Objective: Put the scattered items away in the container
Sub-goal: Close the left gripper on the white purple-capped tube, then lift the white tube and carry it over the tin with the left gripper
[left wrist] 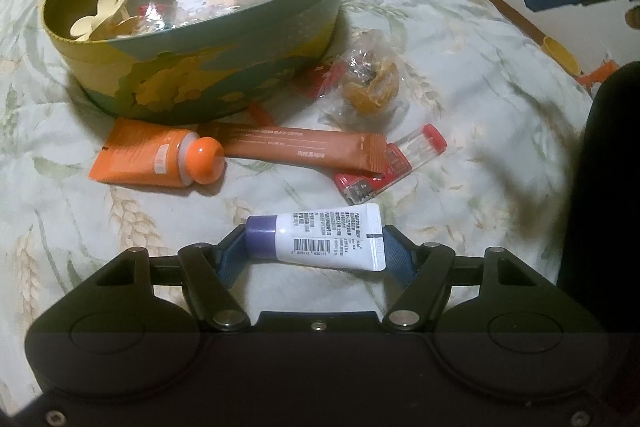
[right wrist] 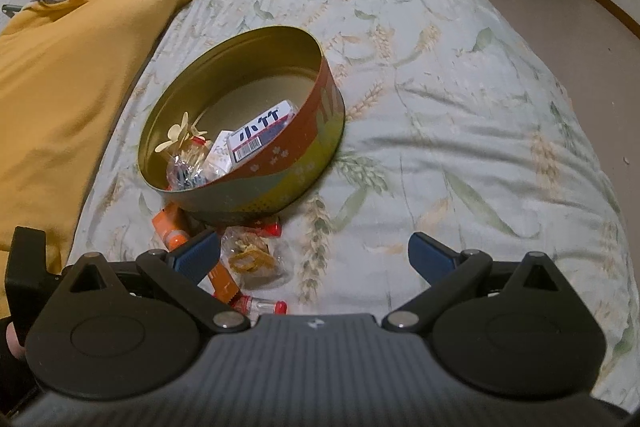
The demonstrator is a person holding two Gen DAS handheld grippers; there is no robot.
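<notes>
Floral quilted bedspread [left wrist: 460, 39]. Left gripper [left wrist: 316, 251] jaws pinch small white tube with purple cap [left wrist: 320, 239] endwise, long axis crosswise; round printed tin [left wrist: 224, 75] ahead-left. Right gripper [right wrist: 314, 261] agape, empty.

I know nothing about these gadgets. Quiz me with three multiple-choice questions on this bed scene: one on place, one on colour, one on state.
1. Where is the cream flower clip?
A inside the round tin
B on the bedspread
C between the fingers

2. What colour is the cap of the white tube at the left gripper?
A red
B purple
C green

3. How does the right gripper stand?
A shut on a packet
B shut, empty
C open, empty

Key: 1 A, it lies within the tin's wall. 2 B, the cap shows purple. 3 C, its fingers stand apart around nothing.
</notes>
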